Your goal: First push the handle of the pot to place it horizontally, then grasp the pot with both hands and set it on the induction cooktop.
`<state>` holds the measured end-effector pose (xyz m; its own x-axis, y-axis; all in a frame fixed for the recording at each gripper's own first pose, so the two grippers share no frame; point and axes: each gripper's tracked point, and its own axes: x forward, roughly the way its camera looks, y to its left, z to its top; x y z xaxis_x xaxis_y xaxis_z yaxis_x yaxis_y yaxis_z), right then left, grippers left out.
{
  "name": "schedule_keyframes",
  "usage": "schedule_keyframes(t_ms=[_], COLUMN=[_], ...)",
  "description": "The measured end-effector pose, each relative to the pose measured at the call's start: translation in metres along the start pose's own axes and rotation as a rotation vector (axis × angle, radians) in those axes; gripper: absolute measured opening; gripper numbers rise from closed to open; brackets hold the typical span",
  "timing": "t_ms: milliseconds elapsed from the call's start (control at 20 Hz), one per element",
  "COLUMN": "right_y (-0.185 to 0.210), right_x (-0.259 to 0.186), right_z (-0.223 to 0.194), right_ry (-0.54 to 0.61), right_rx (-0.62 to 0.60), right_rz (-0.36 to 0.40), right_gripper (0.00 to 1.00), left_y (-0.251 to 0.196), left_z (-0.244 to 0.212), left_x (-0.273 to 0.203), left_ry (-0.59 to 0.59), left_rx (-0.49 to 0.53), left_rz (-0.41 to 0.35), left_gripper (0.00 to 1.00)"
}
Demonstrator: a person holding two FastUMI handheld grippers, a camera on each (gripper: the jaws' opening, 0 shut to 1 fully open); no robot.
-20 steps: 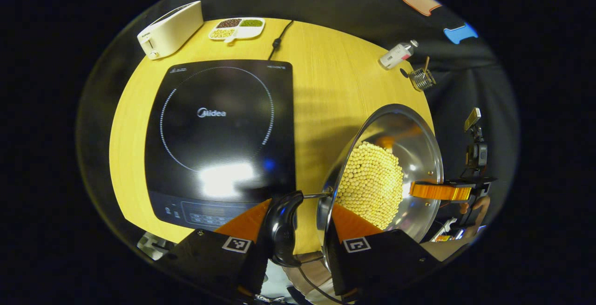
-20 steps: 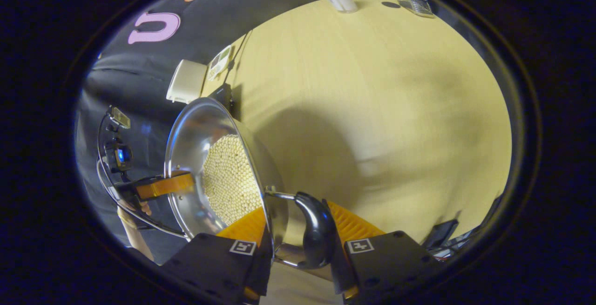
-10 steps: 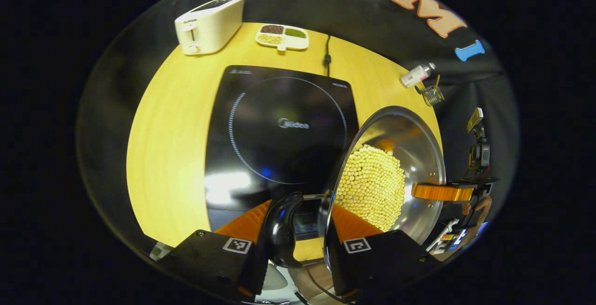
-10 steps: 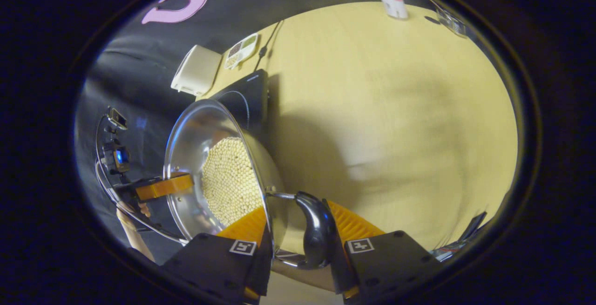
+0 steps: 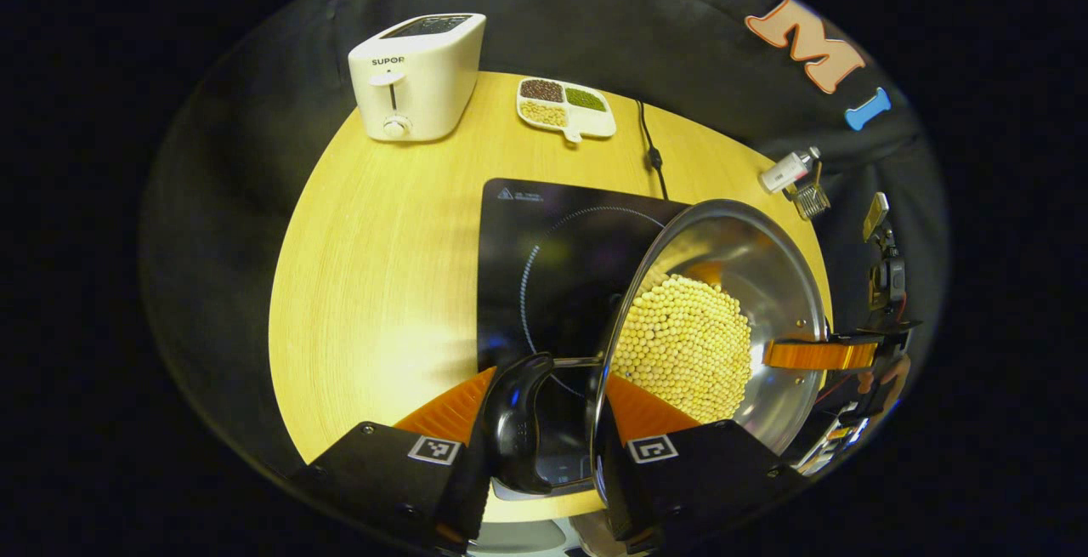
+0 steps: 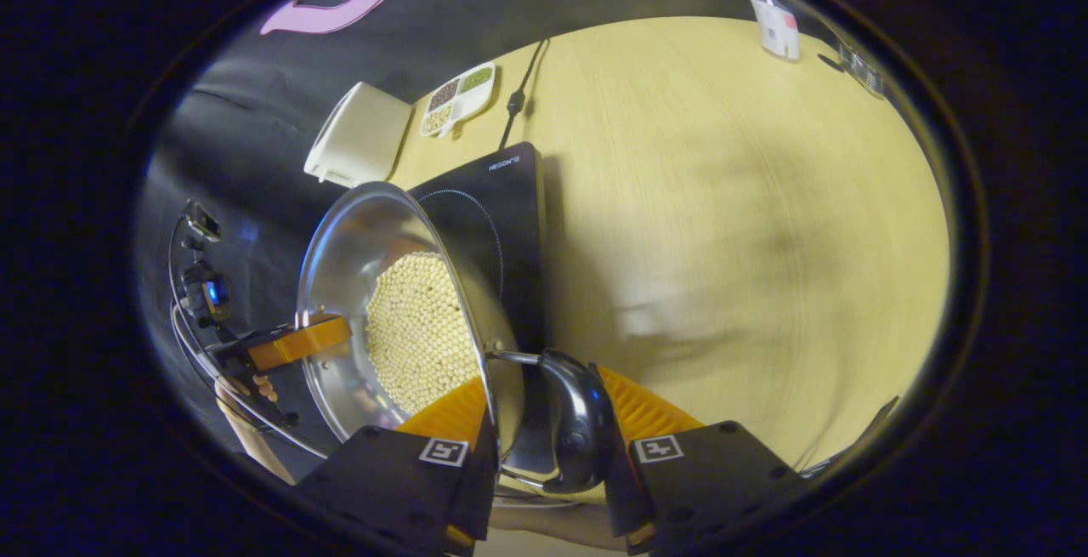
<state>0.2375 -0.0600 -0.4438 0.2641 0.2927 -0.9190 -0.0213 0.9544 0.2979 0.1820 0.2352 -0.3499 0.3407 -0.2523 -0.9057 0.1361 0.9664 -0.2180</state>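
At the bottom centre of the left gripper view, your left gripper (image 5: 544,408) is clamped on one black side handle (image 5: 517,421) of the pot (image 5: 769,281), one finger against the handle's outer face and the other inside the rim. The steel pot fills the lower right of the frame, carried above the induction cooktop (image 5: 561,251), with a bed of pale beans (image 5: 680,344) across its bottom. At the right edge of the frame the other gripper (image 5: 820,355) has the far rim. Judge the pot as rigid but fairly heavy, its polished wall slippery, and the loose beans apt to roll and shift the weight if you tilt it, so keep hold at the two handles and keep it level. Along the bottom of the right gripper view, your right gripper (image 6: 544,417) is closed on the opposite black handle (image 6: 578,429) in the same way, the pot (image 6: 344,255) sitting at lower left of the frame, partly over the cooktop (image 6: 501,208) on the table (image 6: 731,200), with the left gripper (image 6: 297,343) at its far rim.
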Motion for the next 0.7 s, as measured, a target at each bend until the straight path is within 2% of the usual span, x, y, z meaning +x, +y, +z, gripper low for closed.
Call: schedule_keyframes(t_ms=[500, 550, 700], right_y=[-0.003, -0.003, 0.001], right_x=[0.002, 0.003, 0.006], right_z=[0.007, 0.006, 0.008], right_ry=[-0.021, -0.017, -0.022], right_rx=[0.007, 0.01, 0.022], right_rz=[-0.037, -0.04, -0.028], right_gripper=[0.5, 0.56, 0.56], left_y=[0.025, 0.028, 0.034], left_z=[0.033, 0.034, 0.042], left_x=[0.031, 0.033, 0.033], left_ry=[-0.022, -0.021, -0.04], left_rx=[0.001, 0.001, 0.034], left_rz=[0.006, 0.011, 0.03], left_gripper=[0.57, 0.57, 0.57])
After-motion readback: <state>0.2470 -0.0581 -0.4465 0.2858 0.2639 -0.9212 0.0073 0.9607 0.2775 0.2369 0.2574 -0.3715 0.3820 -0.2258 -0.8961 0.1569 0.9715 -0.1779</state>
